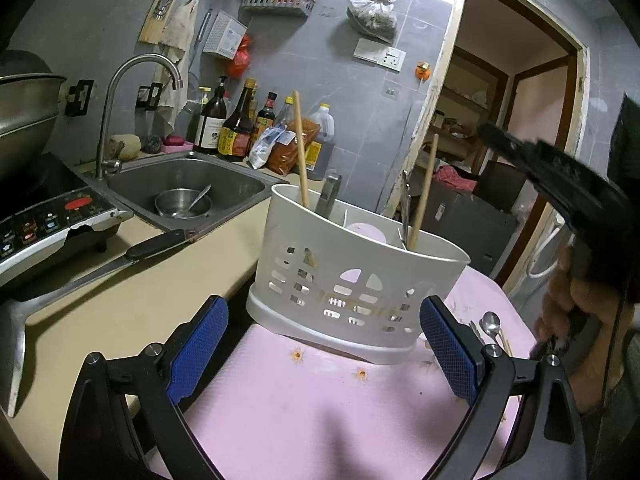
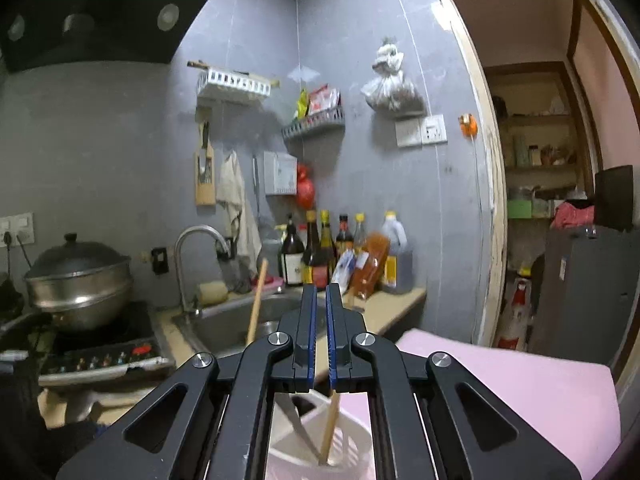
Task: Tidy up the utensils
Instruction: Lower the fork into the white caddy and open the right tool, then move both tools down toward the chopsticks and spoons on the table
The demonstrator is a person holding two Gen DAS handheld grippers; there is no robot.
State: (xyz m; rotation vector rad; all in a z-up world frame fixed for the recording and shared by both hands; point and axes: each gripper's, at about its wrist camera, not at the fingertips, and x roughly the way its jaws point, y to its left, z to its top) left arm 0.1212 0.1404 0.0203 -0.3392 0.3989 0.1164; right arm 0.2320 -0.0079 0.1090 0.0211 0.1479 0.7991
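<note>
The white caddy sits dead centre on the pink mat, a slotted plastic holder with divided compartments. Judging by the thin walls, it is light and likely to skid or tip if nudged from the side, so it wants steadying low, near its base. One chopstick leans out of the compartment at 11 o'clock, another chopstick stands in the one at 1 o'clock, and a dark-handled knife rises between them.

Waiting on the mat at 4 o'clock of the caddy lies a small metal spoon, with what may be a thin stick beside it, though the left hand-held gripper's finger hides most of that. The spoon will be stiff, smooth and slippery, lying flat on the soft mat. Best taken across the narrow handle, not the bowl.

The left hand-held gripper hovers tilted slightly down, blue pads spread wide to either side of the caddy's base, touching nothing, with nothing between them.

Over on the other side, the right hand-held gripper sits high above the caddy, pointing almost level toward the sink. Its jaws are drawn nearly together, only a sliver of gap, and nothing is pinched there. In the left wrist view it shows at 3 o'clock, raised clear, with the person's hand wrapped round the grip.

A large cleaver lies on the beige surface at 9 o'clock: heavy, sharp, handle only.
</note>
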